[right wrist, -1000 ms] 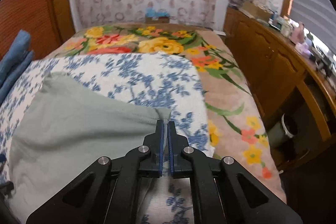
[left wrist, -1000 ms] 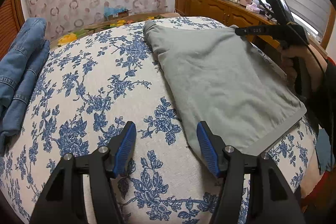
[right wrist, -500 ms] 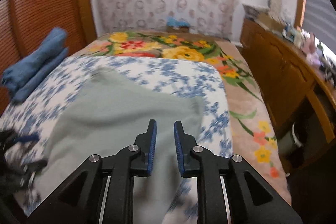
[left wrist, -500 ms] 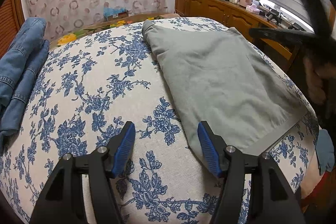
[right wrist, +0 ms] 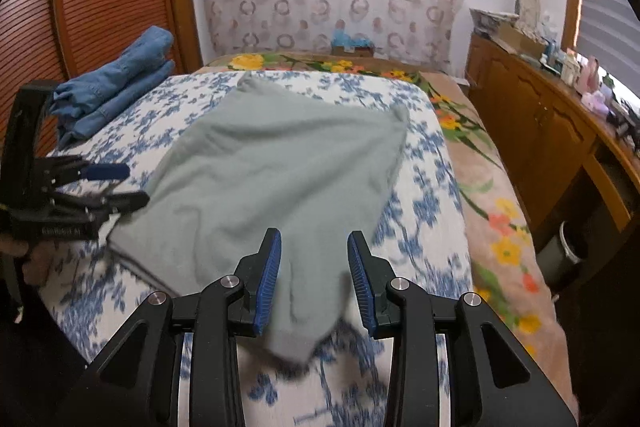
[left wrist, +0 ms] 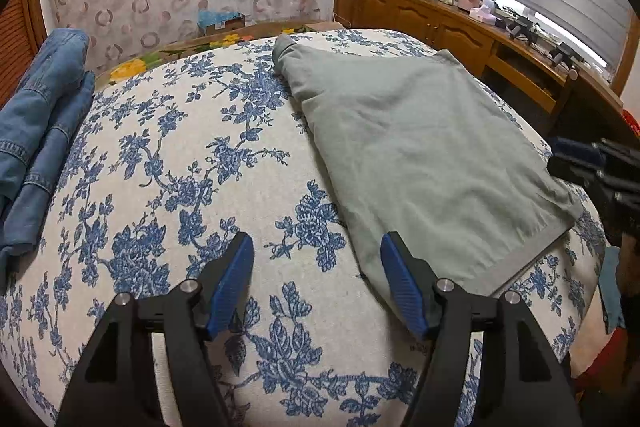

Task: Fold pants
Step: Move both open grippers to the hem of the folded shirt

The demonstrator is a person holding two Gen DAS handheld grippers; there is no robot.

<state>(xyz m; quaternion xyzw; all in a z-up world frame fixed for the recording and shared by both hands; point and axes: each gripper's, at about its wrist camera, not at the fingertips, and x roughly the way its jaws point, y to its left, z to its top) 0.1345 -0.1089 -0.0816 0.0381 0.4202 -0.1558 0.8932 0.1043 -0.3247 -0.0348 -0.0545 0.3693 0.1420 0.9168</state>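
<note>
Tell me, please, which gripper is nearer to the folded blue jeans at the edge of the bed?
Left. The left gripper hovers by the grey pants' near corner, on the same side as the blue jeans. The right gripper, jaws opening, is over the pants' opposite corner.

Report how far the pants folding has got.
Done: the grey-green pants lie folded into a flat panel on the blue-flowered cloth. In hand: nothing; the right tongs are opening above the near edge, the left tongs open beside it. Left: probably another fold.
</note>
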